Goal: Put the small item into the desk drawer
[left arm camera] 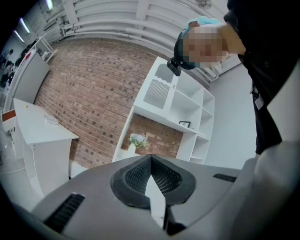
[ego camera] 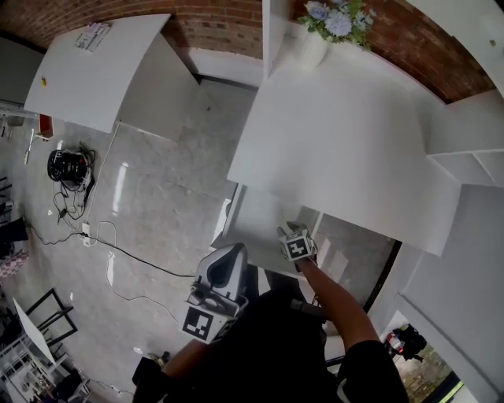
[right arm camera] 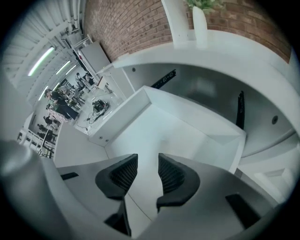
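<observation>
The white desk (ego camera: 339,142) has its drawer (ego camera: 253,224) pulled out below the front edge. In the right gripper view the drawer (right arm camera: 178,119) lies right under the jaws, its white floor bare where it shows. My right gripper (right arm camera: 147,160) is open with nothing between its pads, and in the head view this right gripper (ego camera: 291,234) hangs over the drawer's near right side. My left gripper (ego camera: 230,253) is held low by my body, left of the drawer. This left gripper (left arm camera: 151,159) points up at the room, pads touching at the tips. No small item shows in any view.
A vase of flowers (ego camera: 331,24) stands at the desk's far edge. White shelving (ego camera: 472,149) lies to the right, a second white desk (ego camera: 102,71) to the far left. Cables and a black bundle (ego camera: 69,167) lie on the grey floor at left.
</observation>
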`<state>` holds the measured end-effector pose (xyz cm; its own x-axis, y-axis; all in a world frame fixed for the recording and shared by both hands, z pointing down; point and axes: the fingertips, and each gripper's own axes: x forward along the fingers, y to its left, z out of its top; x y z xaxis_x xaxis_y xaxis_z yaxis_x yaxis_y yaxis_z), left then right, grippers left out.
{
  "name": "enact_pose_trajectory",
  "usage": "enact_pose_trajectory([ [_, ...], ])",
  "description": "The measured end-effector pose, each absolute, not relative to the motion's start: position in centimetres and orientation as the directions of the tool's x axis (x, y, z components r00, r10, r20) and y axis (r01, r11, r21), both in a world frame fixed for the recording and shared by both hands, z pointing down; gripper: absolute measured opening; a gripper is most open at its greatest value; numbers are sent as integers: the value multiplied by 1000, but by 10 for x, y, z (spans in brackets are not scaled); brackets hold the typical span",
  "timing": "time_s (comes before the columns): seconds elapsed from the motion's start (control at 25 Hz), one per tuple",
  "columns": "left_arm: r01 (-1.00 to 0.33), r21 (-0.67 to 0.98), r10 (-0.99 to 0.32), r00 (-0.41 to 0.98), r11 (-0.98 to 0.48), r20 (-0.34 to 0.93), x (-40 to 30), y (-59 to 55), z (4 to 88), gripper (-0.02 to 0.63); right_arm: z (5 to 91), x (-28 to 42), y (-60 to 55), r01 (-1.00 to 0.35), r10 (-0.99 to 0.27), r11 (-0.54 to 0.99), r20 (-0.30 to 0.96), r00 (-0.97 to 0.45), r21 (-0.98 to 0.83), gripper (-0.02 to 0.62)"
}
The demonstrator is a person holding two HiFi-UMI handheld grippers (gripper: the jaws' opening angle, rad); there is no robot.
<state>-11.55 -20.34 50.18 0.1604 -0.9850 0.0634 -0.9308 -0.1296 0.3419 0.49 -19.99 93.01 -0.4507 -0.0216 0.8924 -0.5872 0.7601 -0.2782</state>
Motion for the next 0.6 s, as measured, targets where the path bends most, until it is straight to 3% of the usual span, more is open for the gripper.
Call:
enact_pose_trajectory([
  [0.24, -941, 289, -983, 183, -175, 1, -103, -204, 467, 20, 833, 0, -232, -579, -127, 754, 796, -592, -311, 125],
  [0.6, -945, 262, -981, 189, -195, -46, -73, -187, 410, 21, 598, 41, -281, -633, -459, 726, 496, -737, -269, 17],
])
